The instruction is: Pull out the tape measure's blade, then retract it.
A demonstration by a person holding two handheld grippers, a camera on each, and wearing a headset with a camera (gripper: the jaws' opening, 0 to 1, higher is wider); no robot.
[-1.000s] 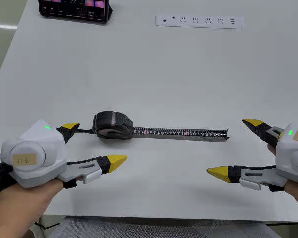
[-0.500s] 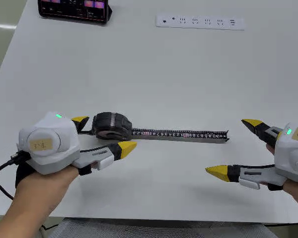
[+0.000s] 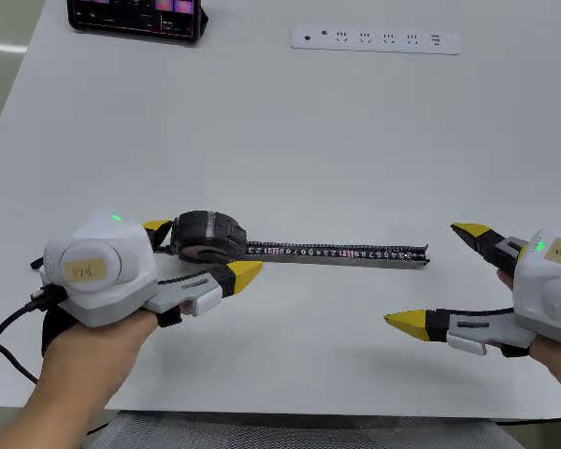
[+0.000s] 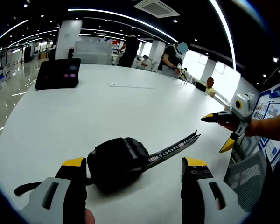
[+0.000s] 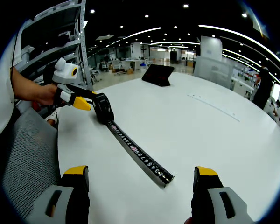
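Observation:
A black tape measure (image 3: pixel 208 237) lies on the white table (image 3: pixel 290 131), its blade (image 3: pixel 337 253) pulled out to the right and flat on the surface. My left gripper (image 3: pixel 201 251) is open, its yellow-tipped jaws on either side of the case (image 4: pixel 117 161) without pressing on it. Off to the right, my right gripper (image 3: pixel 437 278) is open and holds nothing; the blade's end hook (image 5: pixel 165 179) lies a short way ahead of it, between the lines of its jaws. The blade (image 4: pixel 173 145) runs toward the right gripper (image 4: pixel 224 131), and the left gripper (image 5: pixel 81 99) sits at the case (image 5: pixel 102 108).
A dark tablet (image 3: pixel 136 17) stands at the table's far left edge. A white power strip (image 3: pixel 374 40) lies at the far side. A black cable (image 3: pixel 14 323) trails from my left gripper. Grey mesh of a chair (image 3: pixel 290 432) shows below the near table edge.
My left gripper has moved right and forward until its jaws straddle the tape measure case. The right gripper has stayed almost still. The blade remains extended.

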